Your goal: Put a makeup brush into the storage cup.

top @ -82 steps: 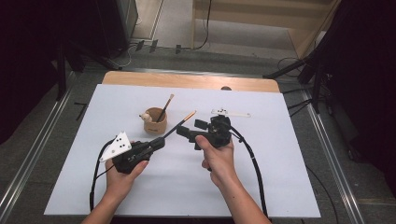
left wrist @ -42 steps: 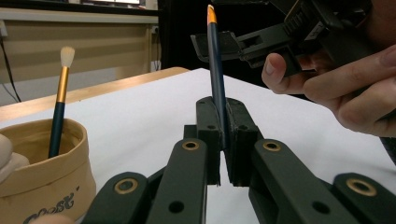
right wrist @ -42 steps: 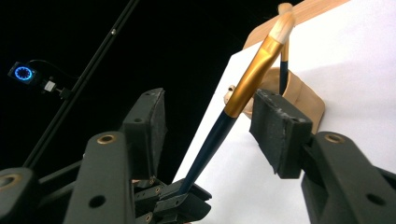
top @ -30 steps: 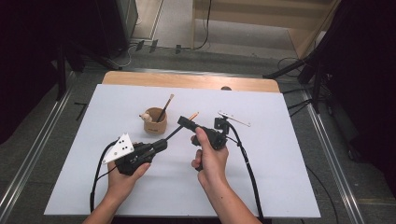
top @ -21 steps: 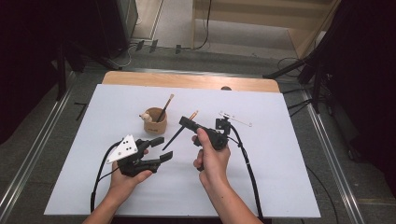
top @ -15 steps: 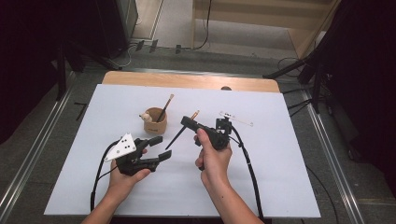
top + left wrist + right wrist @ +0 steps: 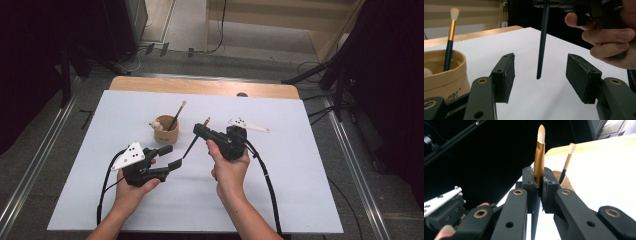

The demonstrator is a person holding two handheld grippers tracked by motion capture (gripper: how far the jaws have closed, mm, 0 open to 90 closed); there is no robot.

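Note:
My right gripper (image 7: 196,130) is shut on a makeup brush (image 7: 190,146) at its gold ferrule (image 7: 539,152), white bristles up and dark handle slanting down to the left. My left gripper (image 7: 172,156) stands open. Its jaws have just swung apart and then come in a touch. In the left gripper view the handle's free end (image 7: 541,57) hangs between the two pads (image 7: 507,75) and touches neither. A tan cup (image 7: 166,133) stands just behind the left gripper, with a second brush (image 7: 176,113) leaning in it.
Everything sits on a white mat (image 7: 300,190) that covers a wooden table (image 7: 200,86). Metal rails and dark stands lie beyond the table's sides. Cables trail from both grippers toward the front edge.
The left gripper has let go of the brush handle and its jaws now stand apart. The right gripper has tipped the brush more upright and keeps hold of it.

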